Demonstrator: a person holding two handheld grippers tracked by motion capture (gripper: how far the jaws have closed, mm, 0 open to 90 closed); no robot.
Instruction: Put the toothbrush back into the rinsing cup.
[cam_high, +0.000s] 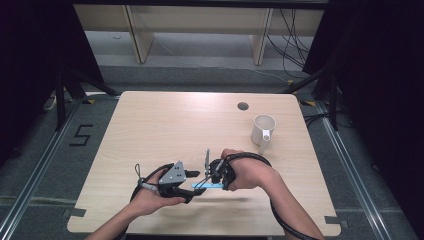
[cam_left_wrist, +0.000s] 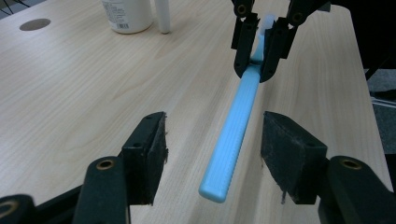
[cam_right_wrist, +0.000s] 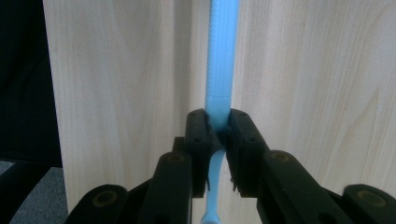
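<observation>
A light blue toothbrush (cam_left_wrist: 236, 135) with a ribbed handle hangs level just above the wooden table (cam_high: 165, 125), near its front edge. My right gripper (cam_right_wrist: 219, 128) is shut on it where the thick handle narrows to the thin neck; the handle (cam_right_wrist: 222, 56) runs away from the jaws. The same gripper (cam_left_wrist: 259, 56) faces me in the left gripper view. My left gripper (cam_left_wrist: 215, 126) stands open with the handle's free end between its pads, which do not touch it. In the high view the two grippers (cam_high: 197, 181) (cam_high: 215, 175) meet tip to tip over the toothbrush (cam_high: 207, 185).
A white mug (cam_high: 263, 129) stands at the right of the table, with a white stick-like part (cam_left_wrist: 162, 16) beside it. A round cable hole (cam_high: 243, 106) lies near the far edge. Dark curtains and rails flank the table.
</observation>
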